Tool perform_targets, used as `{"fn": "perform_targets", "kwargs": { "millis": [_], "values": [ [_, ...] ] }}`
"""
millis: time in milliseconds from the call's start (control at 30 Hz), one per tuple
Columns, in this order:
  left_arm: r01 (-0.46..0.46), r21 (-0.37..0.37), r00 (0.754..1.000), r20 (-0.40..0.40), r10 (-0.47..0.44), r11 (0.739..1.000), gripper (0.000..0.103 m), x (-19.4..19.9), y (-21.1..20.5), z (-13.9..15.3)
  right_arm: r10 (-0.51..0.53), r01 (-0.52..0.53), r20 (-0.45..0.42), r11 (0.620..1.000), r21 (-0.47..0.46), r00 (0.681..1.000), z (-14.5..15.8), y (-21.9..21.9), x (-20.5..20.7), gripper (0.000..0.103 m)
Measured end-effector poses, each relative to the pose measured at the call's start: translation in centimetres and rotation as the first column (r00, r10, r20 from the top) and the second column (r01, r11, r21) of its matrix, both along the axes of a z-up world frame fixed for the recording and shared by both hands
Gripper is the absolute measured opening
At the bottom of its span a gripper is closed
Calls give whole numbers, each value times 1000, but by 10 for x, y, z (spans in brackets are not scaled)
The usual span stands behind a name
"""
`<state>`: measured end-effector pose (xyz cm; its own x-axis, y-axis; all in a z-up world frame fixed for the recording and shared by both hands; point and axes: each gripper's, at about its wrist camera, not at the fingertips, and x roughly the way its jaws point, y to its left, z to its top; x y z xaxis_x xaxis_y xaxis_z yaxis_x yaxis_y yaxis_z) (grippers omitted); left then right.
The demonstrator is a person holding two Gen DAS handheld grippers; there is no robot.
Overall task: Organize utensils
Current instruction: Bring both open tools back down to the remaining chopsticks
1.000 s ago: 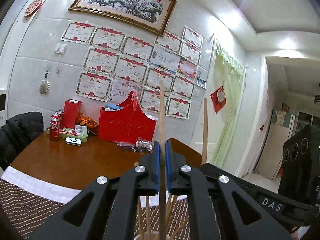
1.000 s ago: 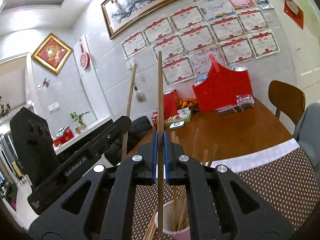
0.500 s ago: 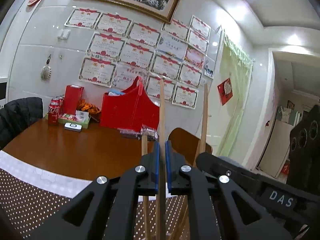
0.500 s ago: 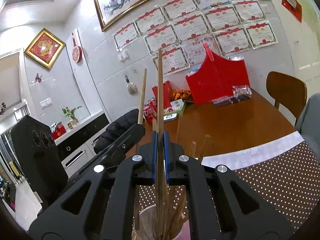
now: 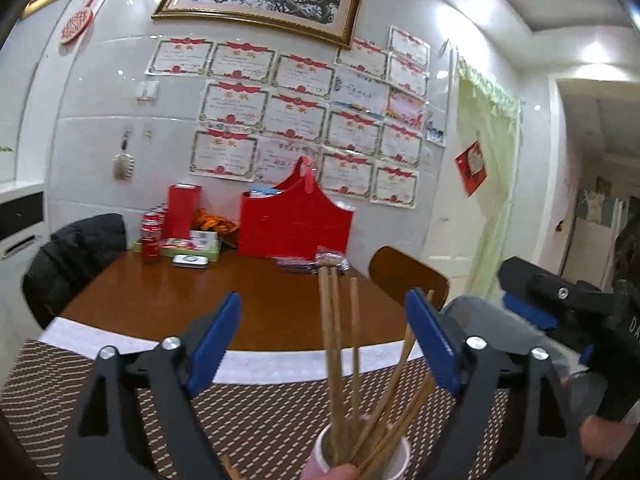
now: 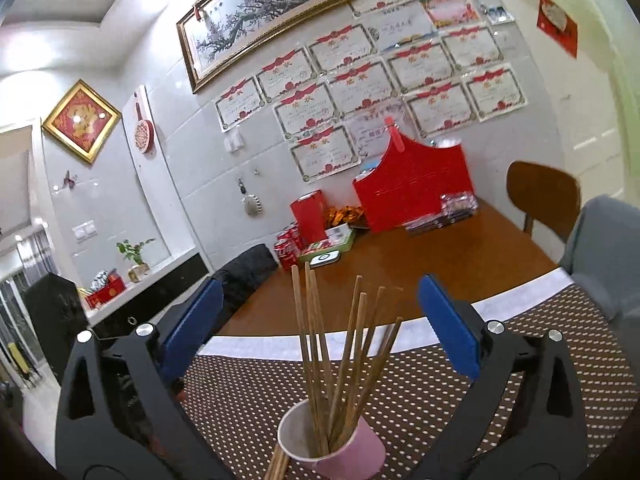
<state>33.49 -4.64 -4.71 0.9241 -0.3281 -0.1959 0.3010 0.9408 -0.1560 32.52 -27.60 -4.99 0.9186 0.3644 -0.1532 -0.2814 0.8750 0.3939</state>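
A pink paper cup (image 6: 332, 444) stands on the brown dotted placemat (image 6: 460, 396) and holds several wooden chopsticks (image 6: 320, 360) that lean apart. The cup also shows in the left wrist view (image 5: 360, 456) with the chopsticks (image 5: 334, 360) rising between my jaws. My left gripper (image 5: 324, 340) is open and empty above the cup. My right gripper (image 6: 320, 328) is open and empty above the cup; it also shows at the right of the left wrist view (image 5: 560, 312). A few more chopsticks (image 6: 278, 460) lie on the mat beside the cup.
The wooden table (image 5: 240, 296) carries a red basket (image 5: 294, 220), red cola cans (image 5: 150, 236), a red box (image 5: 182, 210) and snack packets at its far side. A wooden chair (image 5: 404, 276) stands at the right, a black jacket (image 5: 76, 252) on a chair at the left.
Both grippers were shut on one upright chopstick each. They have opened wide, and those chopsticks now stand in the cup with the others.
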Motion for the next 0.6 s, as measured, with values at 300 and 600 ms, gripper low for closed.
{"fn": "perform_targets", "kwargs": {
  "millis": [300,600],
  "values": [
    [-107,83,993,-49,111,991,96,-47,26,-2,-39,37,-66,999,-33,997,-8,0,-38,97],
    [-158,111,977,-126,171,981,97,-82,52,-18,11,-26,-141,994,-103,990,-23,23,-65,97]
  ]
}}
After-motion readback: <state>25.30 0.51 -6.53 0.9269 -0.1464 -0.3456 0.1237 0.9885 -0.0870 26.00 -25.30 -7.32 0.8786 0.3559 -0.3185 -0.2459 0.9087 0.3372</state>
